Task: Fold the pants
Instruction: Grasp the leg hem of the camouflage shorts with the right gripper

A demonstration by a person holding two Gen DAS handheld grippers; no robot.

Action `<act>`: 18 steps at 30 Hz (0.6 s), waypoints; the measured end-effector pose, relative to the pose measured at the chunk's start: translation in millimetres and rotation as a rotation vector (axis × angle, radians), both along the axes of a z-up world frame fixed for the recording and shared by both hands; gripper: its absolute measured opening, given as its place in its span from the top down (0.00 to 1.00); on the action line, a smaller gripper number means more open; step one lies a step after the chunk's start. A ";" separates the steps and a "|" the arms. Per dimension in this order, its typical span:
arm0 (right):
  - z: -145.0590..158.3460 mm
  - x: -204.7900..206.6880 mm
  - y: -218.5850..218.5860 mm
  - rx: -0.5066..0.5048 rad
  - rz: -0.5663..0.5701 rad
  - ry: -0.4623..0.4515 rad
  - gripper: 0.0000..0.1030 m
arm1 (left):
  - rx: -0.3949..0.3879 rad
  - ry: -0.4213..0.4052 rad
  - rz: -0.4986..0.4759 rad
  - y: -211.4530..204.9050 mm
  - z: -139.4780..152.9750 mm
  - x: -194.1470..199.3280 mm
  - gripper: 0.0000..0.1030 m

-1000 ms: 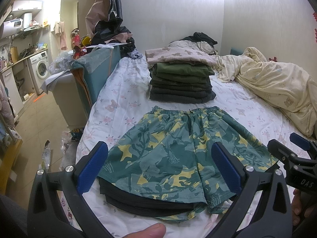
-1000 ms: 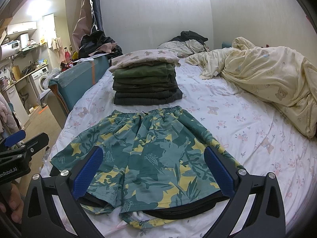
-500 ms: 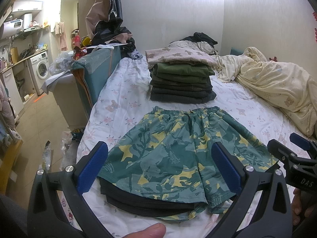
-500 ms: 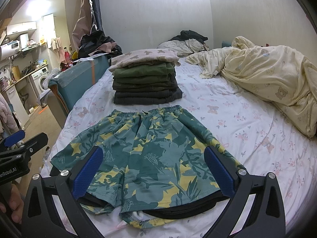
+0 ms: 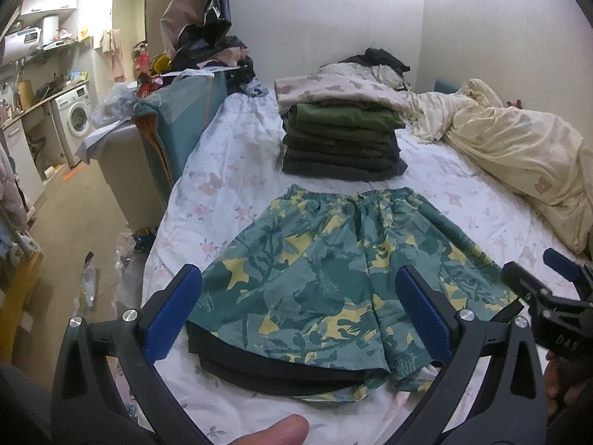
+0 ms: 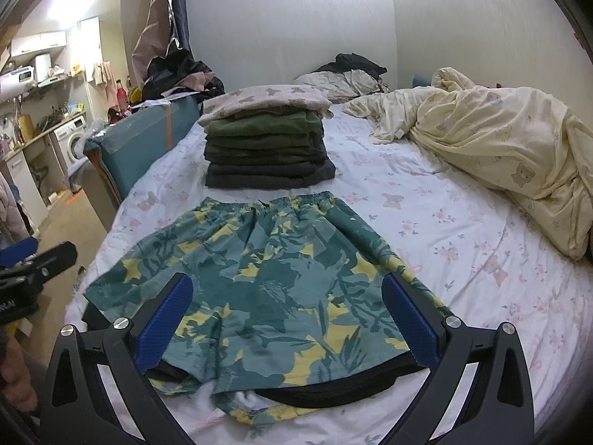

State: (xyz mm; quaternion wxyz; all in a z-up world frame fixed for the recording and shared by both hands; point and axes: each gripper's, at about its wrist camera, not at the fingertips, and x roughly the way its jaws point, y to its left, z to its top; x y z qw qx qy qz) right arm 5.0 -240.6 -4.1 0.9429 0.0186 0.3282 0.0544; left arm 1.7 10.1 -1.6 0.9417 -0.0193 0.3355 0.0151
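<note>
Green and yellow patterned shorts (image 5: 333,278) lie spread flat on the bed, waistband at the far end, leg hems near me; they also show in the right wrist view (image 6: 267,282). A black garment (image 5: 267,367) sticks out from under the hems. My left gripper (image 5: 296,311) is open and empty, held above the near hem. My right gripper (image 6: 285,319) is open and empty over the hem as well. The right gripper shows at the right edge of the left wrist view (image 5: 556,307).
A stack of folded dark and green clothes (image 5: 343,141) with a beige printed item on top stands just beyond the waistband. A crumpled cream duvet (image 6: 500,148) lies at the right. The bed's left edge drops to the floor beside a teal sofa (image 5: 178,126).
</note>
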 end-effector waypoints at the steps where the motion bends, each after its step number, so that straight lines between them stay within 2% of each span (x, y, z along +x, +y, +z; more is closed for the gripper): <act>1: 0.6 2.5 -5.3 0.012 -0.010 0.013 0.00 | 0.007 0.005 0.003 -0.2 -0.2 1.0 0.00; 4: 0.4 8.4 -29.6 0.077 -0.076 0.062 0.00 | 0.035 0.035 0.023 -1.4 -4.2 6.6 0.00; 8: -18.9 23.1 -89.9 0.234 -0.231 0.196 0.00 | 0.030 0.097 0.048 0.3 -13.3 15.1 0.00; 11: -52.1 38.5 -140.4 0.326 -0.356 0.357 0.00 | 0.034 0.122 0.049 -2.9 -17.4 20.5 0.00; 14: -86.2 45.4 -183.8 0.404 -0.490 0.473 0.00 | 0.046 0.134 0.046 -6.3 -21.2 24.1 0.00; 16: -105.4 50.4 -202.1 0.397 -0.558 0.518 0.00 | 0.043 0.151 0.044 -6.8 -25.4 27.9 0.00; 18: -119.1 54.5 -208.6 0.383 -0.576 0.550 0.01 | 0.045 0.168 0.045 -8.6 -28.3 32.5 0.00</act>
